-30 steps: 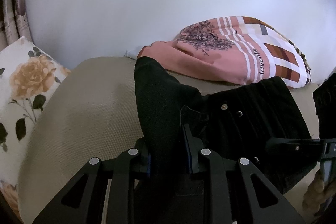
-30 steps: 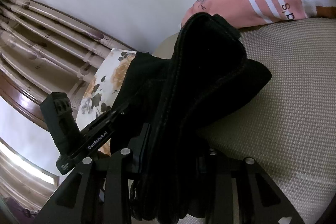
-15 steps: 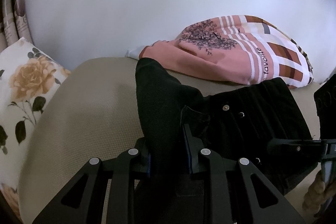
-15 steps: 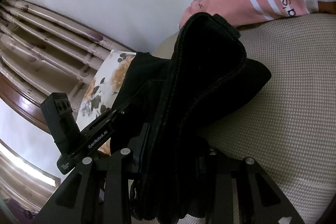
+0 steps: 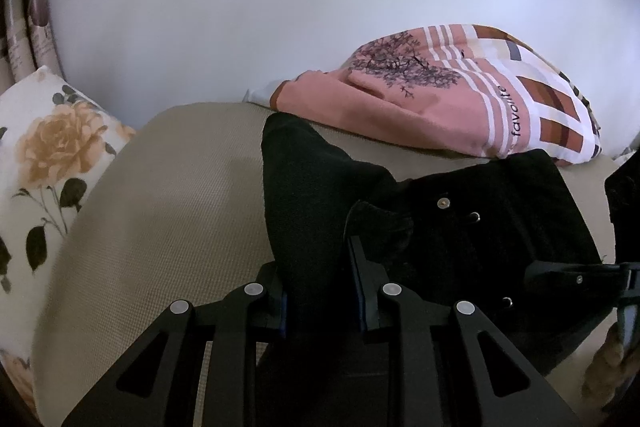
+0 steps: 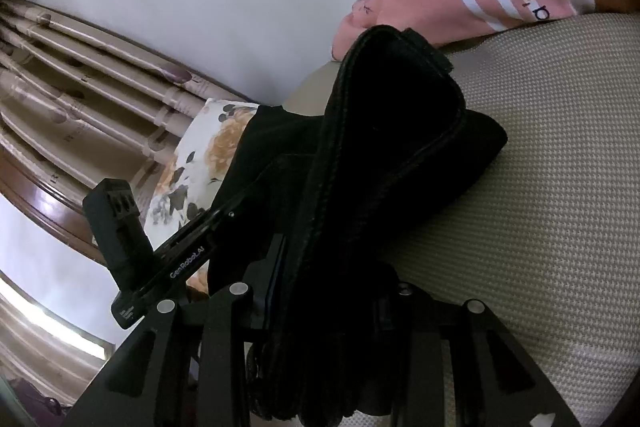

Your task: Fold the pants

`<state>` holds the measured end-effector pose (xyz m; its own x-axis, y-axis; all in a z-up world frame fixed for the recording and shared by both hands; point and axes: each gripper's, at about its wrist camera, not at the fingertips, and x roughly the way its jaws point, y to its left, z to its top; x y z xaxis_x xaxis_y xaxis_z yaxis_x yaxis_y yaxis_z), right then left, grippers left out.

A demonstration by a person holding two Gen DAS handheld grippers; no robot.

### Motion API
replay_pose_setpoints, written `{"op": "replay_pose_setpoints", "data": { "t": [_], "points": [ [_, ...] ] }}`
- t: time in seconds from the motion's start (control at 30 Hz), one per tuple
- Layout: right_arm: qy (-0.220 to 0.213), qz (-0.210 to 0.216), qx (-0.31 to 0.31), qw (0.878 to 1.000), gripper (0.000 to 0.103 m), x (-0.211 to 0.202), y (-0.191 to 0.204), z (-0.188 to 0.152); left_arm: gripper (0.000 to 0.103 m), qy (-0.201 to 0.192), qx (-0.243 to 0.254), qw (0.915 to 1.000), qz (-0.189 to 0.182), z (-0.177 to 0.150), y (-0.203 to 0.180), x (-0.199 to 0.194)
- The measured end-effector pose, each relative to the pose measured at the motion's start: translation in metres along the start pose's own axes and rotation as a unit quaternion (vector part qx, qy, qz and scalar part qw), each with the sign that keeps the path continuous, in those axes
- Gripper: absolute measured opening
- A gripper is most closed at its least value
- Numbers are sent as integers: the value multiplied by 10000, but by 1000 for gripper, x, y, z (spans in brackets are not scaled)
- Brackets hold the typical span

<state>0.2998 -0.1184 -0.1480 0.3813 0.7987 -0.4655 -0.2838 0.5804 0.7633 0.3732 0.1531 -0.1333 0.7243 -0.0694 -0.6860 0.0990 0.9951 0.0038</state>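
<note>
Pinching a bunched fold of the black pants (image 5: 460,227), the left gripper (image 5: 320,279) has its jaws nearly closed on the cloth. The right gripper (image 6: 324,291) clamps a thicker wad of the same pants, jaws part open around it. The pants lie on a beige cushion (image 5: 168,211), near a pink printed pillow (image 5: 448,99).
</note>
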Motion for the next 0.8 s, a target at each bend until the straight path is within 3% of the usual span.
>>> {"op": "replay_pose_setpoints", "data": {
  "t": [0.8],
  "points": [
    [-95,-267,-70,9996,32,2,-7,-6,28,102,-14,9998,158,-10,12,20]
  ]
}}
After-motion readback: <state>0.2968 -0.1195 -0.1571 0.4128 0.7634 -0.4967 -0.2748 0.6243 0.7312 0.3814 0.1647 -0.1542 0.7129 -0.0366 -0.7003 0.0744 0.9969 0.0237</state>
